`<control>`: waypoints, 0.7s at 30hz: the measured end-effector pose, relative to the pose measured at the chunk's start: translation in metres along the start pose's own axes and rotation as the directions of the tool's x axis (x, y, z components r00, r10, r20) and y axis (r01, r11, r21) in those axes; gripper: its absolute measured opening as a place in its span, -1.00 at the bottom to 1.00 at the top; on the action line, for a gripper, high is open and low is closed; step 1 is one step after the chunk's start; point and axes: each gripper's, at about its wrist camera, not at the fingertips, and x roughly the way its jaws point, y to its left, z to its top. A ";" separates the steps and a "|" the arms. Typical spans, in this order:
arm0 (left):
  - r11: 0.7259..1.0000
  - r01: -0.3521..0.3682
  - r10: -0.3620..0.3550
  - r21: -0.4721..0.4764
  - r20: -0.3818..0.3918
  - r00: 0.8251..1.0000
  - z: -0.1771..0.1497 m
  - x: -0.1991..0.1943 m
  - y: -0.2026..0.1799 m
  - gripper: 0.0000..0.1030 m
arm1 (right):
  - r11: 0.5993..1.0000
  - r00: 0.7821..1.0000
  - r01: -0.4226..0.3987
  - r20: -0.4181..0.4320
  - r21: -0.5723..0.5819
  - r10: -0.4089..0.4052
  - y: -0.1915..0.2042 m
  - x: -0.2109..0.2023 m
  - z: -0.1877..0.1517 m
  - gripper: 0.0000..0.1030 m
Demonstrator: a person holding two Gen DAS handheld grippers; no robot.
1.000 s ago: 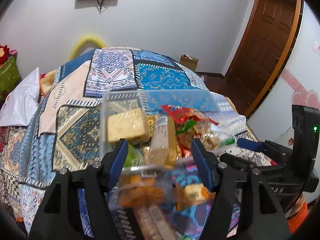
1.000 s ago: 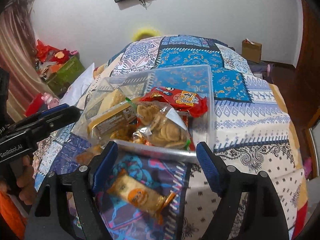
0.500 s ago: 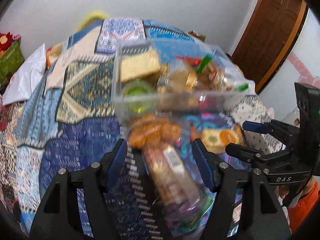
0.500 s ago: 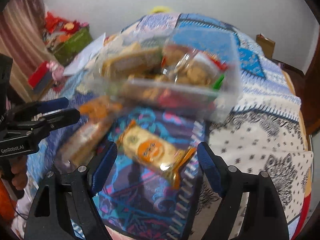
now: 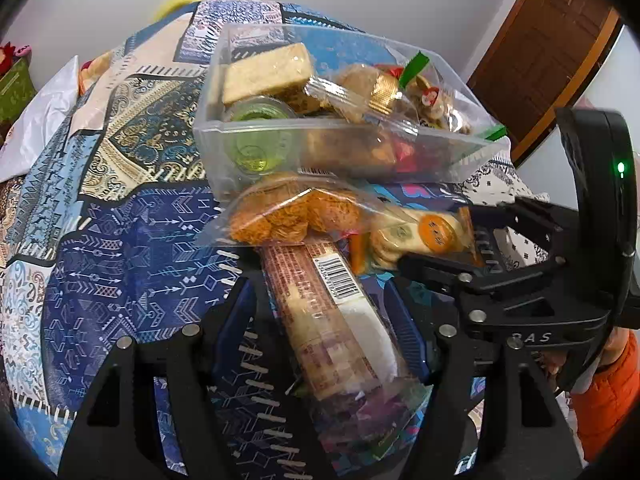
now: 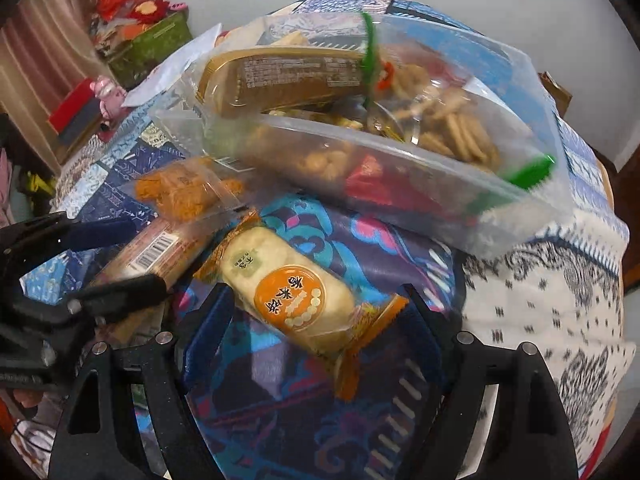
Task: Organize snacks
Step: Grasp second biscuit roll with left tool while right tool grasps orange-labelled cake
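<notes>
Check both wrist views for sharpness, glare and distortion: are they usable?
Left wrist: sharp enough that the barcode on the long brown biscuit sleeve reads; its near end blurs; fisheye bulges the patchwork bedspread. Right wrist: the clear plastic snack bin is smeared, while the orange-labelled rice cracker pack stays readable.

The long biscuit roll (image 5: 332,320) blurs at its near end, where its print is unreadable. The clear bin (image 6: 400,160) hides its lower snacks behind smeared plastic. The bed (image 5: 120,240) runs past the frame's edges.
</notes>
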 end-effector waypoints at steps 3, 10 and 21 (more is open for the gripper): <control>1.000 0.013 -0.013 -0.010 0.000 1.000 0.001 0.004 0.000 0.29 | 1.000 1.000 0.005 0.001 -0.030 -0.005 0.004 0.004 0.000 0.56; 0.999 0.022 -0.021 -0.035 0.025 0.999 0.002 0.007 0.004 0.07 | 0.999 0.999 0.006 0.042 -0.035 -0.005 0.005 -0.004 -0.010 0.04; 1.000 0.016 -0.017 0.006 0.051 0.999 -0.015 -0.016 -0.003 -0.12 | 0.999 0.997 -0.021 0.076 0.043 0.017 -0.002 -0.030 -0.035 -0.30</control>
